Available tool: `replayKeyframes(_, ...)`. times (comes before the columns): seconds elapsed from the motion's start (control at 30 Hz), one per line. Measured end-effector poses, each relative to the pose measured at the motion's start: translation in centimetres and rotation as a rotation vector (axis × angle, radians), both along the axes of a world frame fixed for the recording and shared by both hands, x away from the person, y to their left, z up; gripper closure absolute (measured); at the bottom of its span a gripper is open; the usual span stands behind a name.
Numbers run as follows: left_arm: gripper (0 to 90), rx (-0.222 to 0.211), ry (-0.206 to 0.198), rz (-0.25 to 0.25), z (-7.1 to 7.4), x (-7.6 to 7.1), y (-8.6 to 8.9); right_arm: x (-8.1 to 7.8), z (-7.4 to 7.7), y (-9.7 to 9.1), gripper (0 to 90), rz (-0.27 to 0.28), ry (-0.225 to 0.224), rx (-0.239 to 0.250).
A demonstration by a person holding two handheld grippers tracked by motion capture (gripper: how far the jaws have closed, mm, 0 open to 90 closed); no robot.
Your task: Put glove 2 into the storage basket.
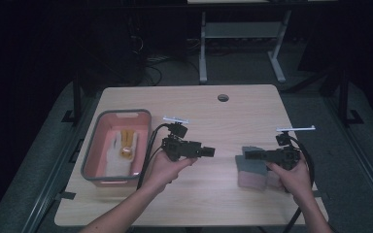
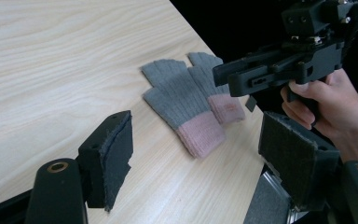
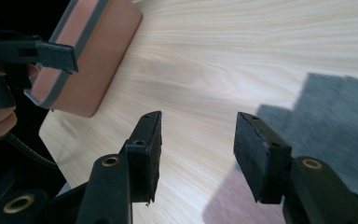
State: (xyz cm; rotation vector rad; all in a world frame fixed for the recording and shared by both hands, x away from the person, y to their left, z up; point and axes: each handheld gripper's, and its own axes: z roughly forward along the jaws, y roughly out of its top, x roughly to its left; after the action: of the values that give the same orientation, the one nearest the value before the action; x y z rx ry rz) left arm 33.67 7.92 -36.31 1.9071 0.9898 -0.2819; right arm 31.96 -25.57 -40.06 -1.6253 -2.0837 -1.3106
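Note:
Two grey knit gloves with pink cuffs (image 1: 252, 171) lie side by side on the wooden table (image 1: 199, 116), right of centre. My right gripper (image 1: 246, 155) hovers just over them and points left; in the right gripper view its jaws (image 3: 199, 123) stand open over bare wood with nothing between them, the grey glove (image 3: 340, 121) to their right. My left gripper (image 1: 209, 152) is held at mid-table and points right toward the gloves. In the left gripper view its jaws (image 2: 200, 135) are open and empty, with the gloves (image 2: 186, 107) a short way ahead.
A pink bin with a grey rim (image 1: 90, 155) stands at the table's left and holds a white glove and a small orange item (image 1: 126, 143). A round cable hole (image 1: 223, 97) is near the far edge. Beyond the table are desk legs and cables on the floor.

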Motion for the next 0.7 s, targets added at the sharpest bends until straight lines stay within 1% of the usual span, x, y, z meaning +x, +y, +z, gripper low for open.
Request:
replayKeyframes(0.2,26.5,-0.001,-0.004,-0.028,-0.6,-0.2,-1.9,-1.1,-0.4,-1.9,49.8,-0.042,-0.004,-0.052)
replayKeyframes(0.33,26.5,0.003,0.004,-0.055,-1.3,-0.5,-3.5,-1.6,-0.8,-3.2,49.6,-0.064,-0.007,-0.097)
replayKeyframes(0.4,26.5,0.010,0.006,-0.071,-1.6,-0.6,-4.3,-1.9,-0.9,-3.7,49.7,-0.075,-0.017,-0.138)
replayKeyframes(0.47,26.5,0.010,0.008,-0.080,-2.0,-0.6,-5.0,-2.1,-1.1,-4.2,49.8,-0.083,-0.013,-0.158)
replayKeyframes(0.53,26.5,0.009,0.013,-0.093,-2.4,-0.7,-5.8,-2.2,-1.2,-4.6,50.1,-0.090,-0.015,-0.188)
replayKeyframes(0.6,26.5,0.014,0.015,-0.103,-2.6,-0.8,-6.3,-2.4,-1.4,-4.9,50.8,-0.097,-0.010,-0.205)
replayKeyframes(0.7,26.5,0.027,0.014,-0.118,-3.2,-1.0,-7.1,-2.6,-1.6,-5.3,51.2,-0.105,-0.016,-0.254)
